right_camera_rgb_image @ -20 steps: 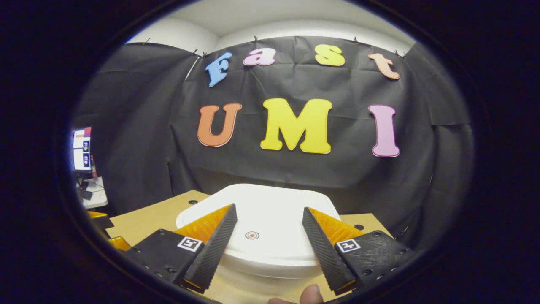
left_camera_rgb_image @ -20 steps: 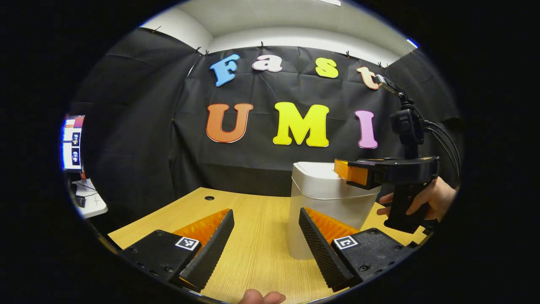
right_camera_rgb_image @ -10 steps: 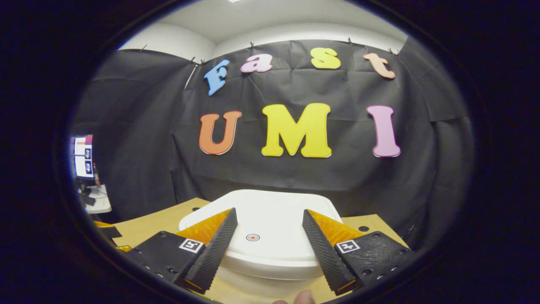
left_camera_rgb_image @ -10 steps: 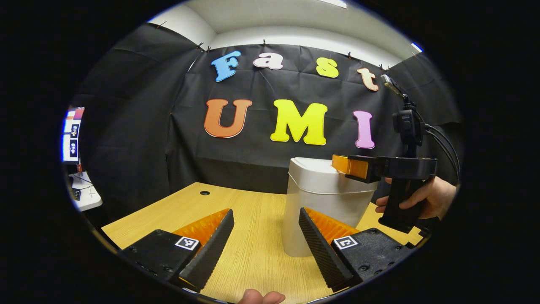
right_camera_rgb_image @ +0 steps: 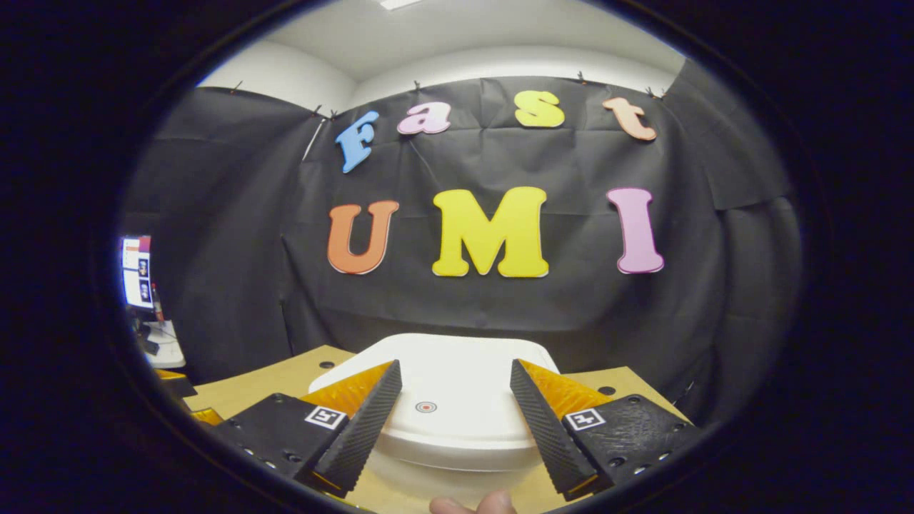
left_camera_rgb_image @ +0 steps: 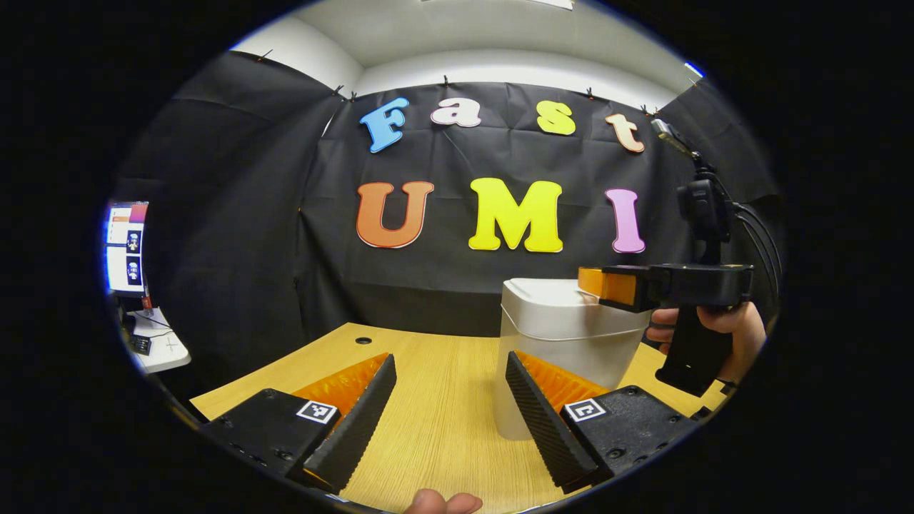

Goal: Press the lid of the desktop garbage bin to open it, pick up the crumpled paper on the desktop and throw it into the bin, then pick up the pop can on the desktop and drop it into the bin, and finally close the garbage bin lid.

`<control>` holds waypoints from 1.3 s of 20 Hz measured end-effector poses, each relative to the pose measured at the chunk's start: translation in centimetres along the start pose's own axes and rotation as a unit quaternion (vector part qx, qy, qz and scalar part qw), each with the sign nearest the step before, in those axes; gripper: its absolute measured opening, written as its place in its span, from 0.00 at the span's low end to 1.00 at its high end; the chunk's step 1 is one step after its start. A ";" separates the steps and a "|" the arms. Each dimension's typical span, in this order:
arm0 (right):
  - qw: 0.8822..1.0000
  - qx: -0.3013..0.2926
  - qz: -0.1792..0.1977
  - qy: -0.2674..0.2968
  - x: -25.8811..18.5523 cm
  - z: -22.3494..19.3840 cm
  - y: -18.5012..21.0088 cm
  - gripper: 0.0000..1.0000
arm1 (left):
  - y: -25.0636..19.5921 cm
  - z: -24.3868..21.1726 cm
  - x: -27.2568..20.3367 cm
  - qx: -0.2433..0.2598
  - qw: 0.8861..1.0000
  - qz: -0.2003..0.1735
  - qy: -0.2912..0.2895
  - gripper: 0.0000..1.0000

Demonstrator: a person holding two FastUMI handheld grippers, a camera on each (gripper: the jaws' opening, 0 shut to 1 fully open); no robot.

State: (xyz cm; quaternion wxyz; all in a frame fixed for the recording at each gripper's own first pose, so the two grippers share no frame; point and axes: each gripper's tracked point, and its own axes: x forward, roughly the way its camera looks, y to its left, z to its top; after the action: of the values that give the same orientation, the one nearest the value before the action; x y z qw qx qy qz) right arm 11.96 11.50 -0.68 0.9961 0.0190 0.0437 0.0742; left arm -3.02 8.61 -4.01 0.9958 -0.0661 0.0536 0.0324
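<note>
Hovering wide-open over the closed lid (right_camera_rgb_image: 443,414) of the white plastic desktop bin (left_camera_rgb_image: 564,343), the right gripper (right_camera_rgb_image: 453,407) looks about to press down on its red target mark (right_camera_rgb_image: 425,407), while the left gripper (left_camera_rgb_image: 450,400) waits open-fingered beside the bin.

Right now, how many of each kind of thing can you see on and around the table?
Garbage bins: 1, white bin with its lid down.
Tools: 2, left tool and right tool.
Tables: 1, wooden table.
Hands: 1, hand holding the right tool.
Screens: 1, screen at the side.
Total: 6
</note>
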 end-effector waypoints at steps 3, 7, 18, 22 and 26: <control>1.000 0.024 -0.008 -0.008 -0.8 0.8 -1.7 0.97 | -0.8 0.6 0.2 0.004 1.000 -0.001 0.001 0.99; 0.998 0.024 -0.033 -0.053 -3.9 2.3 -5.7 0.95 | -1.9 1.2 0.8 0.015 1.000 -0.002 -0.010 0.99; 0.992 -0.024 -0.073 -0.095 -11.1 -1.2 -10.0 0.96 | -6.0 1.5 0.6 0.021 0.999 -0.027 -0.029 0.99; 0.993 -0.019 -0.076 -0.093 -11.6 -2.1 -10.5 0.96 | -6.5 1.7 0.6 0.023 0.999 -0.031 -0.035 0.99; 0.991 -0.026 -0.087 -0.094 -12.3 -2.4 -11.3 0.96 | -7.3 1.4 0.9 0.012 0.998 -0.038 -0.038 0.99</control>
State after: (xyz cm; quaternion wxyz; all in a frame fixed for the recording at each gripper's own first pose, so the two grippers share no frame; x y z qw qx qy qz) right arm 1.25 -1.44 -2.55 0.9986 -0.0037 -0.0508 -0.0132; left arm -1.48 1.67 -1.82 0.9984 -0.0546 0.0139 -0.0040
